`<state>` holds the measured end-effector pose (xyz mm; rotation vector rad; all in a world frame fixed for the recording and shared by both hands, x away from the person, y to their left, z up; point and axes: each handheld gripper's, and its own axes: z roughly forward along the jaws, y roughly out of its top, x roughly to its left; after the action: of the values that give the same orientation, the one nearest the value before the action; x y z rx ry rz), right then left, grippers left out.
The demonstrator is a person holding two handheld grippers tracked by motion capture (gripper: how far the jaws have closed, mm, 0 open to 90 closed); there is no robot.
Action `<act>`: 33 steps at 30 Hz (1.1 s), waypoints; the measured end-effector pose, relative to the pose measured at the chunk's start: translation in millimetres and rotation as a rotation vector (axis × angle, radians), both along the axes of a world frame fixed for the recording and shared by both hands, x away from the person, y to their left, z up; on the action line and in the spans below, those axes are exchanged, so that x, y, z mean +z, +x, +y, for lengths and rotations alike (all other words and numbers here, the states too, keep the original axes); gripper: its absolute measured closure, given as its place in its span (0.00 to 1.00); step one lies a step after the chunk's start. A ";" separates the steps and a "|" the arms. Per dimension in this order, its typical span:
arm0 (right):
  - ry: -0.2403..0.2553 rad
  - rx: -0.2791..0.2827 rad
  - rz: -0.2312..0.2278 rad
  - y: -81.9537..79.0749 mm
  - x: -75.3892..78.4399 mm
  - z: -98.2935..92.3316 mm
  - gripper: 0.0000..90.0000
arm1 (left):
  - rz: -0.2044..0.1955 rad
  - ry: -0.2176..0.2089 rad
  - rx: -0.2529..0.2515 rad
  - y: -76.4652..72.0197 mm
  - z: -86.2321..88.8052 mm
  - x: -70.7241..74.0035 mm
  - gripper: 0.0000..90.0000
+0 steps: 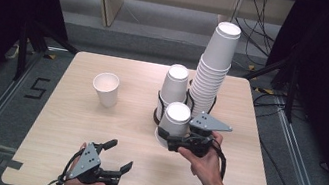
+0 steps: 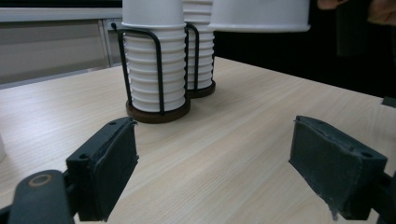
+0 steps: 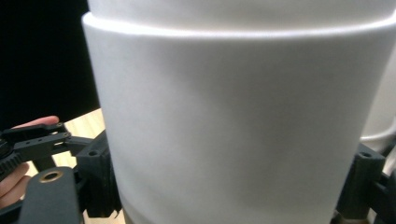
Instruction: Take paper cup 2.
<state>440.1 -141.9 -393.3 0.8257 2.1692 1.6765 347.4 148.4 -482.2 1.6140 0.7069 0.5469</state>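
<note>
My right gripper (image 1: pixel 178 140) is shut on an upside-down white paper cup (image 1: pixel 176 119), held just above the table in front of the cup stacks. Its side looms close in the right gripper view as the paper cup (image 3: pixel 233 116), with a black jaw at each flank. A short stack of inverted cups (image 1: pixel 175 85) and a tall leaning stack (image 1: pixel 215 63) stand in a black wire holder (image 1: pixel 156 114). My left gripper (image 1: pixel 121 154) rests near the table's front left edge, open with nothing between its fingers; the left gripper (image 2: pixel 212 163) points toward the short stack (image 2: pixel 156 70).
A single upright white cup (image 1: pixel 106 89) stands on the left middle of the wooden table (image 1: pixel 95 131). Dark curtains flank the table on both sides, and cables lie on the floor at the back right.
</note>
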 end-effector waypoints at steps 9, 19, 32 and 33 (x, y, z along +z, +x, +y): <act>-0.022 0.060 0.025 -4.5 -15.2 27.7 0.20 | -0.022 -0.025 -0.034 0.5 -4.2 -0.1 0.16; -0.034 0.114 0.035 -7.8 -27.2 48.2 0.20 | -0.020 -0.025 -0.050 1.1 -9.1 1.8 0.16; -0.038 0.150 0.038 -18.0 -35.7 70.2 0.20 | -0.008 -0.036 -0.041 6.6 -12.1 -0.6 0.16; -0.024 0.165 0.028 -17.7 -36.6 72.4 0.20 | 0.002 -0.023 -0.038 6.1 -11.6 0.0 0.16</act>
<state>422.4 -69.5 -429.9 0.6839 2.3286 1.7198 353.5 136.8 -482.2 1.6039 0.6804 0.5082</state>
